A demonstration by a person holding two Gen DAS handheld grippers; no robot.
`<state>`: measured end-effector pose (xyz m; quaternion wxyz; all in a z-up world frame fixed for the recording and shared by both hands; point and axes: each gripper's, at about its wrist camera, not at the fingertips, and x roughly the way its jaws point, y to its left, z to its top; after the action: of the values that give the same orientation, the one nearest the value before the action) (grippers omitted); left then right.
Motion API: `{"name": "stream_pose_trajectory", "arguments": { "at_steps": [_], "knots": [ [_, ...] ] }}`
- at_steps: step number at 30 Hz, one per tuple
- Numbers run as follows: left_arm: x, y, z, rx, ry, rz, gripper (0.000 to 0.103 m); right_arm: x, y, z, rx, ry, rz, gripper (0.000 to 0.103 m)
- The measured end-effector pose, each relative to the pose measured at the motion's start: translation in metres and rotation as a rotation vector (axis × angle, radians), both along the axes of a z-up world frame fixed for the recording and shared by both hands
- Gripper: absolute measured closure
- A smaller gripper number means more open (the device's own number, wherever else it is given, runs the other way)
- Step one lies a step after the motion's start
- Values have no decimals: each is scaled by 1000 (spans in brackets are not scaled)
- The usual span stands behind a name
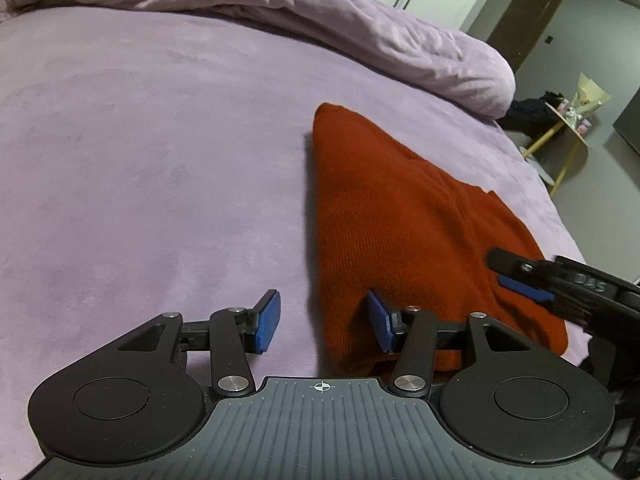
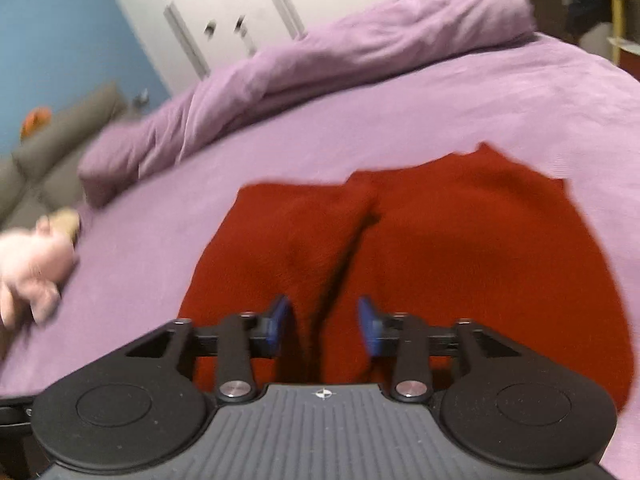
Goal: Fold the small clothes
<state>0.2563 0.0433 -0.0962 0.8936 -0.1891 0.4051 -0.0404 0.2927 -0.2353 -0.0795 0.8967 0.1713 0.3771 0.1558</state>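
Red knit garment (image 1: 404, 236) lies on the purple bedsheet (image 1: 140, 152), folded into a rough wedge w/ its narrow end pointing toward the rumpled purple duvet (image 1: 320, 12) along the bed's far side, its wide end toward the bed's near edge.

Left gripper (image 1: 324, 322): jaws spread wide, holding nothing. Its right blue pad (image 1: 378, 320) sits over the garment's near left corner, touching or just above the knit — can't tell which. Its left blue pad (image 1: 267, 320) is over bare sheet, beside the garment's left edge. So the garment's left edge runs between the two pads.

Right gripper (image 2: 324, 326) in its own view: jaws parted w/ a clear gap, nothing pinched between them. Both pads are over the red garment (image 2: 440, 248); a dark crease (image 2: 348, 256) in the fabric runs from the gap away toward the garment's far edge. View is motion-blurred, so contact w/ the cloth can't be told. In the left wrist view the right gripper (image 1: 520, 280) comes in from the right, its tips over the garment's near right part.

Pink plush toy (image 2: 32, 264) lies on the sheet (image 2: 360, 120) near the bed's left edge, well apart from the garment. Duvet (image 2: 320, 56) bunches along the far side; white wardrobe doors (image 2: 224, 12) and a blue wall (image 2: 60, 40) stand behind. Yellow-legged side table (image 1: 568, 136) stands on the floor past the bed's right edge.
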Motion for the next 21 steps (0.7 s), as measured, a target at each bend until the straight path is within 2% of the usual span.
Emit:
{"name": "stream_pose_trajectory", "arguments": {
  "at_steps": [2,5,7,9,11,14,15,18,21],
  "knots": [
    [-1,-2,-1,-7,-2,8,49,2,-19,-9,89,48,-37,56],
    [-1,-6,0,9,-8,9,49,14,-47,-36,346,196,-71,49],
    [1,-8,1,22,-9,6,49,23,-55,-52,479,238,-87,49],
    [1,-8,1,27,-11,1,51,33,-52,-61,551,259,-89,49],
    [1,-10,1,33,-11,3,51,42,-41,-62,571,260,-63,49],
    [-2,-14,2,68,-21,0,51,60,-17,-57,533,274,-24,49],
    [-3,-15,4,80,-24,0,51,64,-9,-54,507,265,-15,61],
    [-20,-22,11,129,-57,-1,51,68,11,-37,316,213,12,80],
    [-35,-33,13,181,-93,-13,51,62,31,-11,103,102,77,84]
  ]
}}
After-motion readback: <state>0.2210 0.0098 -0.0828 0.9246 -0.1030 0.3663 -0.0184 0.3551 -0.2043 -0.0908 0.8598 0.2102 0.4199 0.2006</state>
